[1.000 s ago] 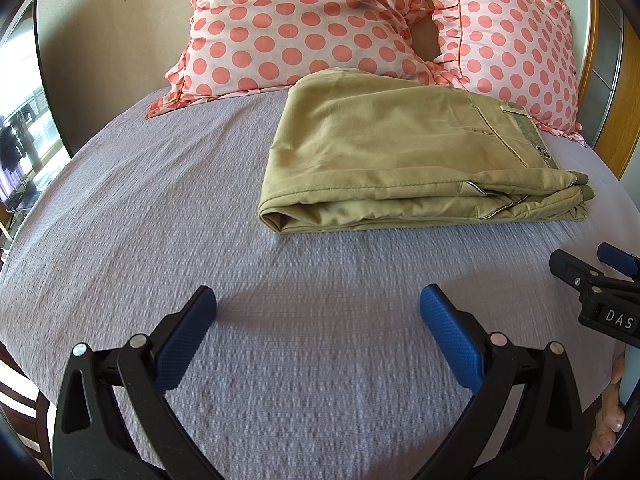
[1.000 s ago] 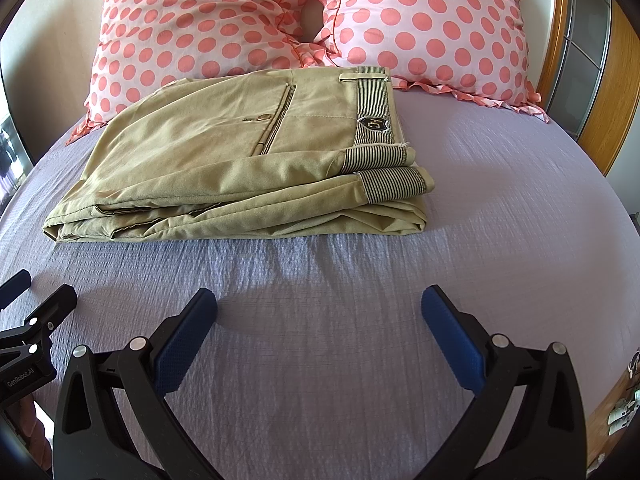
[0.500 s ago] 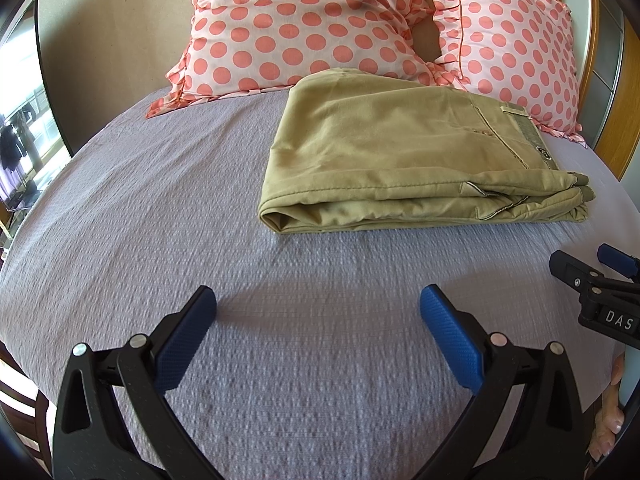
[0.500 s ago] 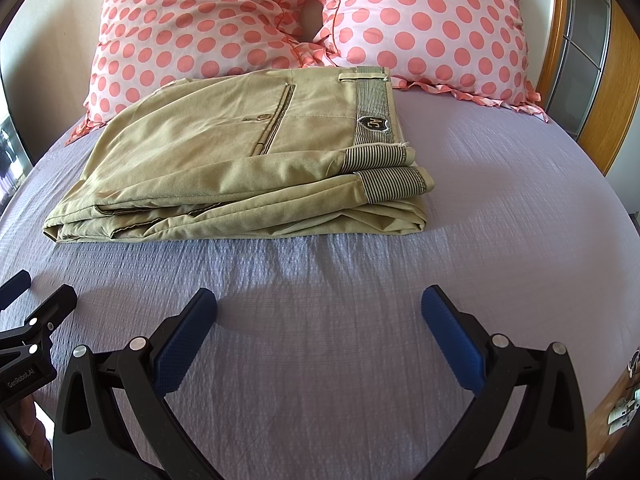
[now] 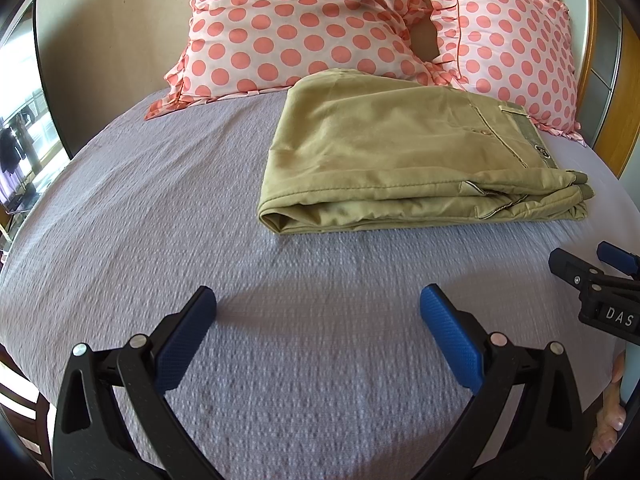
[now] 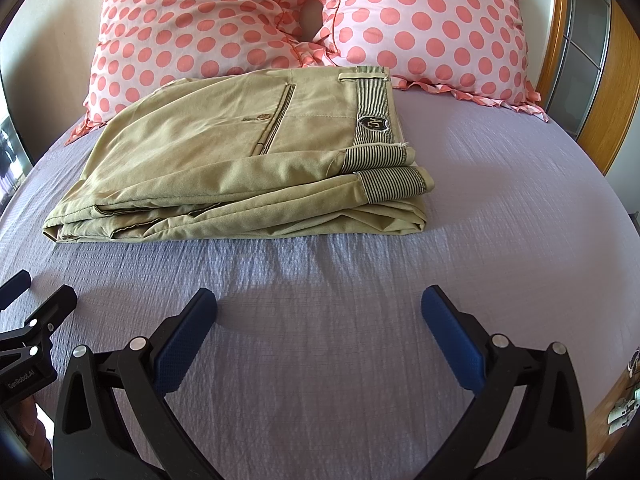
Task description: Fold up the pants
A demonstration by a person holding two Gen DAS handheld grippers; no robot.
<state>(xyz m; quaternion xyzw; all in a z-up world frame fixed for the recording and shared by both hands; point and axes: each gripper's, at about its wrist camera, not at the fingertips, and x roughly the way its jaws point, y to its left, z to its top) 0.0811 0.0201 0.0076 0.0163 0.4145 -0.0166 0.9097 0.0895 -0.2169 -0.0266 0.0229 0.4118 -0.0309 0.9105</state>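
Khaki pants [image 5: 400, 164] [image 6: 248, 160] lie folded in a flat stack on the lilac bedspread, their striped waistband [image 6: 374, 96] at the right end. My left gripper [image 5: 318, 300] hovers open over bare bedspread, well short of the pants' near edge, nothing between its blue pads. My right gripper [image 6: 320, 300] is open too, equally short of the stack and holding nothing. Each gripper shows at the edge of the other's view: the right one [image 5: 596, 280] at the right, the left one [image 6: 28, 312] at the left.
Two pink pillows with coral dots [image 5: 304, 28] [image 6: 428, 28] lean against the wall behind the pants. A wooden headboard frame [image 6: 608, 92] runs along the right. The lilac bedspread [image 5: 160, 220] spreads wide left of the stack. A window [image 5: 20, 120] is at far left.
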